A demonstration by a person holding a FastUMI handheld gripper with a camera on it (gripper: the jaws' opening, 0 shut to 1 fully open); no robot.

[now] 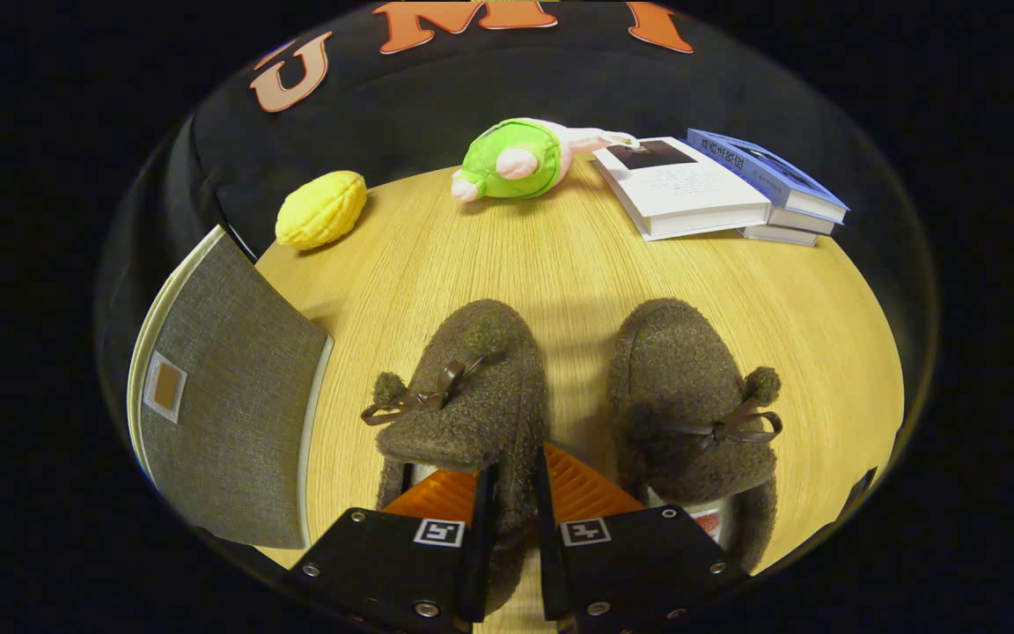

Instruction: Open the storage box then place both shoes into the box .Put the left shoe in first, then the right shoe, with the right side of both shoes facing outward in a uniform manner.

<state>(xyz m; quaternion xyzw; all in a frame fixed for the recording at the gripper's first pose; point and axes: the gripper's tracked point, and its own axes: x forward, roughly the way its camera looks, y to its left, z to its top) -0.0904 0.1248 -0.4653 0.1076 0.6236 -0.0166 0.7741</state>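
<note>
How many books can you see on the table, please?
3, stacked beyond the right shoe: a white book leaning on a blue book above a third book; more may be hidden.

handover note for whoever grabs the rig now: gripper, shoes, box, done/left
Gripper: fingers nearly closed on the inner side wall of the left shoe, apparently pinching it.
Right shoe: beside it on the table, untouched.
Storage box: grey fabric, to the left of the shoes; whether its lid is open is unclear from here.
Done: neither shoe in the box.
Left: left shoe in first, then the right, right sides facing outward.
</note>
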